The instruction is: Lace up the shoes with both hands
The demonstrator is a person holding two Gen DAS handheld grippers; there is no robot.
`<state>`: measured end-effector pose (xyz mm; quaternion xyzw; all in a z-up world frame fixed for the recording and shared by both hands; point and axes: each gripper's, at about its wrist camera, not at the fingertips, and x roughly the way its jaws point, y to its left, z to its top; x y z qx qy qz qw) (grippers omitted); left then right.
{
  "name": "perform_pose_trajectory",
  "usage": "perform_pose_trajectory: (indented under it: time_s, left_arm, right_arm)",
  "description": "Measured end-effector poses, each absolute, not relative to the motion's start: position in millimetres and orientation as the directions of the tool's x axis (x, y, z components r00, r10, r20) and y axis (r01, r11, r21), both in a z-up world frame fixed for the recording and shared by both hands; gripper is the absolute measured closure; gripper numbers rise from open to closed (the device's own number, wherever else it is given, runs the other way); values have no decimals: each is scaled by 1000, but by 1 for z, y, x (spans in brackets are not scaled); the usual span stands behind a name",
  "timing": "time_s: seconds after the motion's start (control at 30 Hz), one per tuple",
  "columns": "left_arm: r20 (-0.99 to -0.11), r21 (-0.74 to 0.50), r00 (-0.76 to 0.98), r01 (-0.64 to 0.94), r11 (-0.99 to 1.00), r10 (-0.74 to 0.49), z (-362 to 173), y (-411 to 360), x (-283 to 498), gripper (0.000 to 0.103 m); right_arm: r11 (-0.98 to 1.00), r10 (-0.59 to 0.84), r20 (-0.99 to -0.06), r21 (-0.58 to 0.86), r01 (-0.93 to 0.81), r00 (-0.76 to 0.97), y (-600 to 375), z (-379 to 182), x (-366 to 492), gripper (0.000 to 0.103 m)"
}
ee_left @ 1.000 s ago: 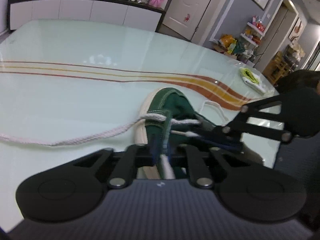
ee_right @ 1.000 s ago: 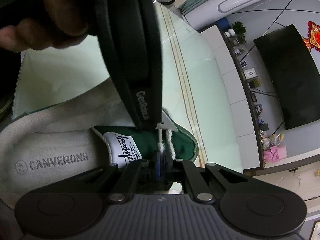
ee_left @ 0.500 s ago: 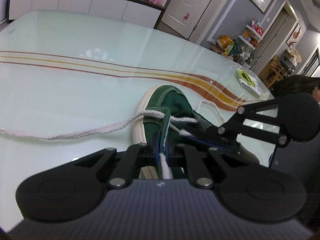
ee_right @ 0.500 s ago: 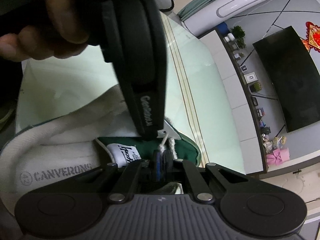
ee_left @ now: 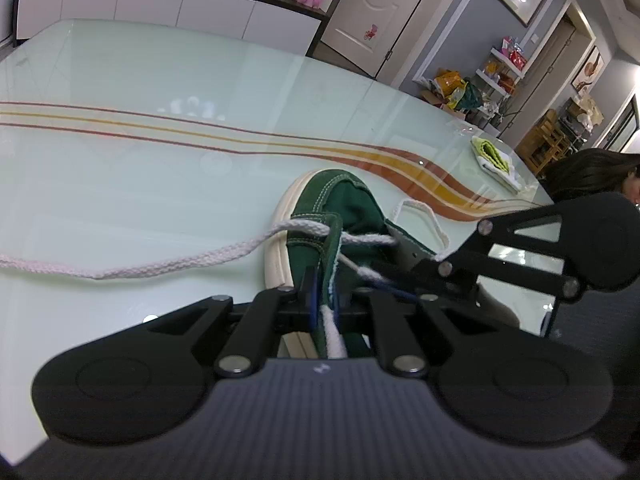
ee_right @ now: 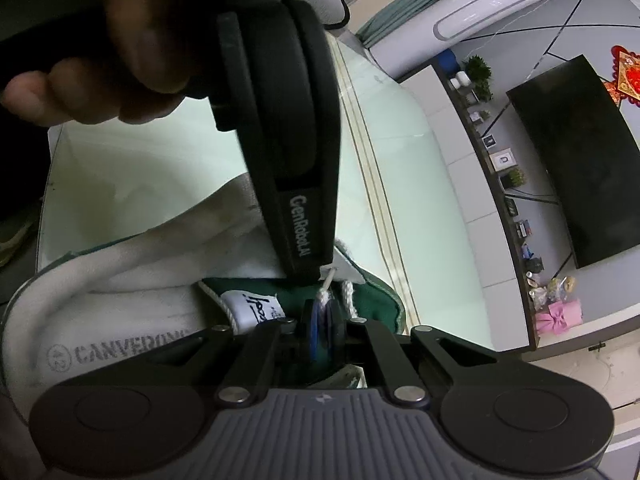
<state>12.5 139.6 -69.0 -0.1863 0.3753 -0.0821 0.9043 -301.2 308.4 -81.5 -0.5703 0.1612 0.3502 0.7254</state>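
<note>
A green canvas shoe [ee_left: 348, 208] with a cream sole lies on the glass table, toe pointing away. My left gripper [ee_left: 324, 304] is shut on the shoe's eyelet flap. A white lace [ee_left: 180, 260] leaves a front eyelet and trails left over the table. Another stretch of it loops [ee_left: 420, 212] beside the shoe's right side. My right gripper [ee_left: 390, 278] reaches in from the right. In the right wrist view the right gripper [ee_right: 324, 314] is shut on the lace end [ee_right: 326, 286], just below the left gripper's tip [ee_right: 308, 274]. The shoe's white insole [ee_right: 120, 300] shows there.
The pale glass table [ee_left: 160, 80] has red and yellow stripes across it. A folded yellow-green cloth [ee_left: 494, 156] lies at its far right edge. A hand [ee_right: 100, 60] grips the left gripper's handle. A white cabinet [ee_left: 160, 0] stands behind the table.
Both grippers keep their hold. The left wrist view has tipped down slightly, and in the right wrist view the shoe has slid a little lower in the frame.
</note>
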Motion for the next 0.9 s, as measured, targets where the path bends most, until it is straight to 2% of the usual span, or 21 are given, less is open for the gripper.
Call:
perform_pose_trajectory:
  time_s: [0.33,0.9]
  left_arm:
    - [-649,-394,704,13,919,-288,-69,142,10,94]
    - [-650,-386,703,21,922,-289,-67,138,11,92]
  right_arm:
    - [152,341,-576,-746,-648,743,310,-78,-292,100]
    - [134,365,-599,-724,-677,713,320,-82,-286,100]
